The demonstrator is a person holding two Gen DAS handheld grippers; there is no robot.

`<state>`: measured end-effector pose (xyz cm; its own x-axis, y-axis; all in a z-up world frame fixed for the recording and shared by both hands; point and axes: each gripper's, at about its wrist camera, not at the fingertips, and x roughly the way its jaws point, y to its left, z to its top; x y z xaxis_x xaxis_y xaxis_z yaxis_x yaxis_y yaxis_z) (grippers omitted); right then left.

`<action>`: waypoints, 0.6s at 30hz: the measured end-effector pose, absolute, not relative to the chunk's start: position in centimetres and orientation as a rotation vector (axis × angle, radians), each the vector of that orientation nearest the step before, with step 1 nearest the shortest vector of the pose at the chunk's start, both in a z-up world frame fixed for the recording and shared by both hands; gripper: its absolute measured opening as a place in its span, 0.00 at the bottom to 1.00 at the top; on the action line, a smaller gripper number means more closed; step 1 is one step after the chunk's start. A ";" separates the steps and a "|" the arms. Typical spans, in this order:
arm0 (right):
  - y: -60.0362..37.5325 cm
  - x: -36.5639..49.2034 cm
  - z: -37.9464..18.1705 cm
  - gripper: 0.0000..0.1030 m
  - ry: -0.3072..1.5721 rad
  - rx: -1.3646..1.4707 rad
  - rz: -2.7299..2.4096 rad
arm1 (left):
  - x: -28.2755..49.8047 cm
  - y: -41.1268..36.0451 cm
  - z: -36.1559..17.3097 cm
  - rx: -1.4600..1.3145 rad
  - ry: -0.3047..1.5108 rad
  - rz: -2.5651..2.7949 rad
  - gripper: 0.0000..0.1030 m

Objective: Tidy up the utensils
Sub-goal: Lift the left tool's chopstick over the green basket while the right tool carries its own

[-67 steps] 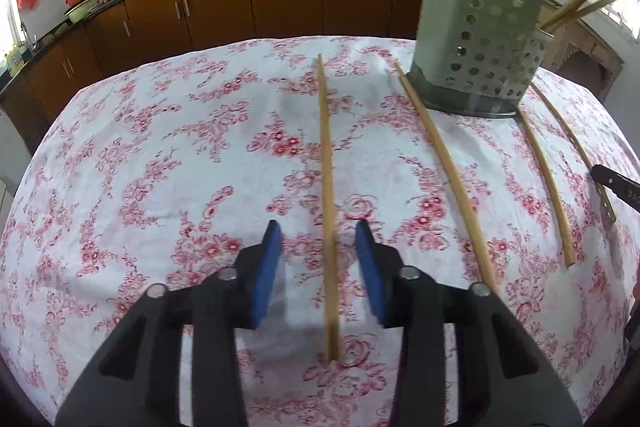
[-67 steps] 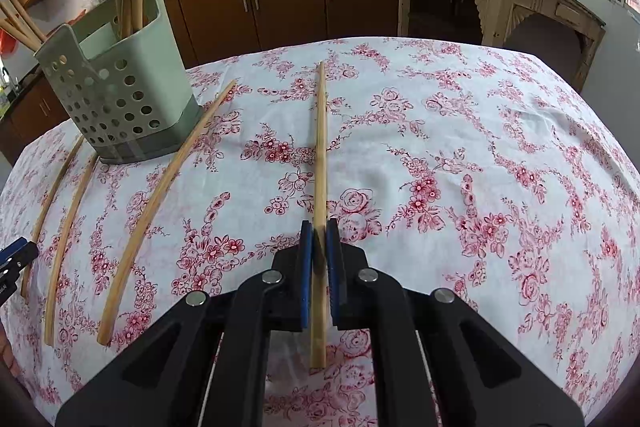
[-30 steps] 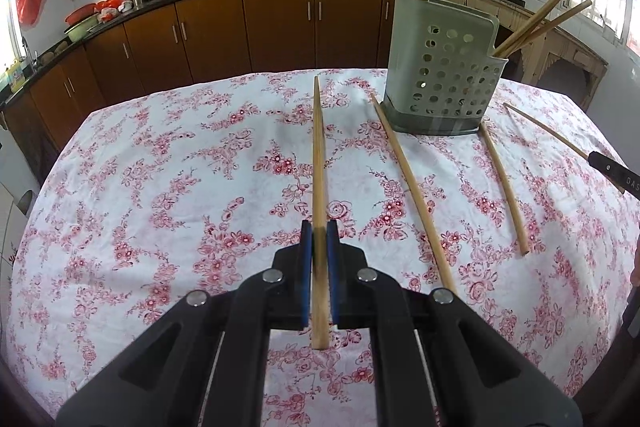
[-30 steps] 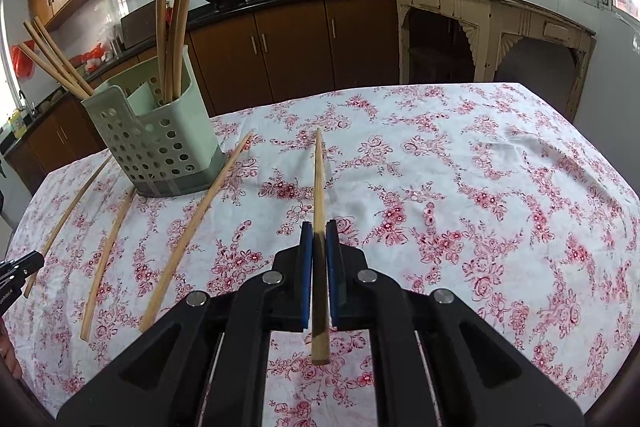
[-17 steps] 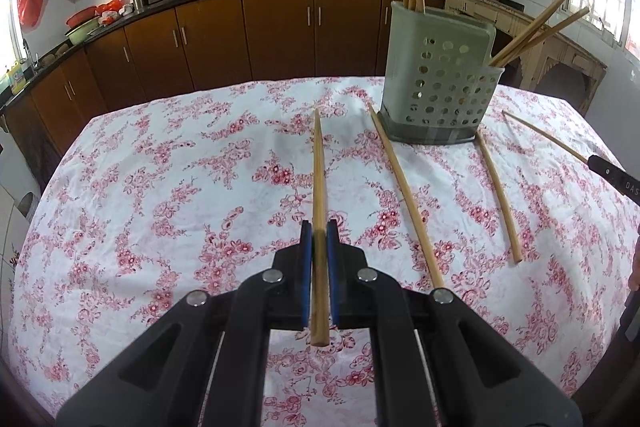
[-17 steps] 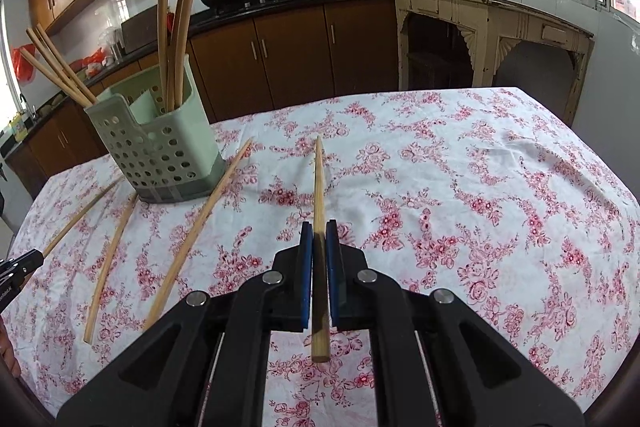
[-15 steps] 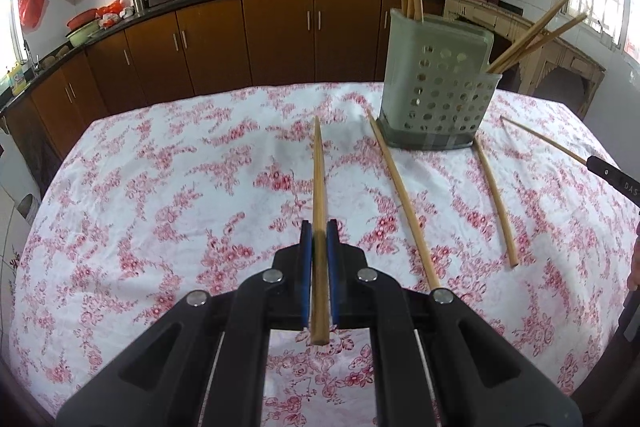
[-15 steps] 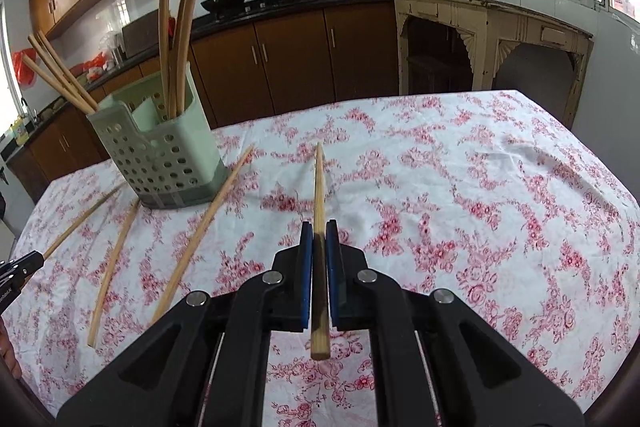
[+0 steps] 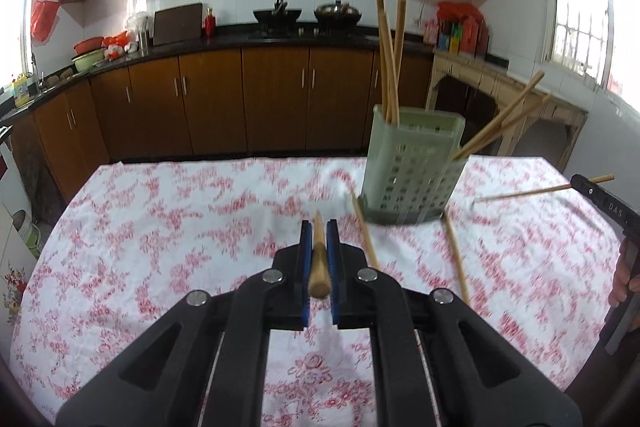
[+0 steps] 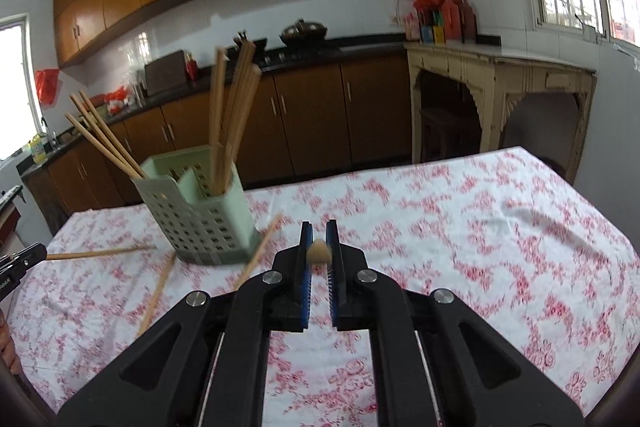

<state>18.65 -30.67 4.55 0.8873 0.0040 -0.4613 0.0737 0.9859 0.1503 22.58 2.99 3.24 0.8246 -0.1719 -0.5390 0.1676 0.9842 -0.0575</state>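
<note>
With two loose chopsticks lying beside the green holder (image 9: 412, 169), the left gripper (image 9: 319, 231) and right gripper (image 10: 319, 231) each clench a chopstick (image 9: 319, 267) above the table, best tipped upright over it before release.

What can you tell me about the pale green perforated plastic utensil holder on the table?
The pale green perforated plastic utensil holder stands upright on the floral tablecloth. Its walls carry rows of small holes above a darker base. It has at least two compartments, both holding wooden chopsticks: one bunch nearly upright, another leaning outward. Loose chopsticks lie around its base.
</note>
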 end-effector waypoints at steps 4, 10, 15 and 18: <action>-30.2 18.2 6.1 0.07 0.434 0.165 -0.013 | 22.1 3.2 4.7 -0.025 0.527 -0.184 0.08; -29.8 17.9 7.8 0.07 0.392 0.183 0.017 | 21.8 3.5 6.5 -0.043 0.478 -0.184 0.08; -29.5 17.9 8.2 0.07 0.386 0.186 0.022 | 21.6 3.4 7.6 -0.046 0.453 -0.184 0.08; -29.4 17.9 8.3 0.07 0.388 0.184 0.026 | 21.5 3.4 7.9 -0.043 0.448 -0.187 0.08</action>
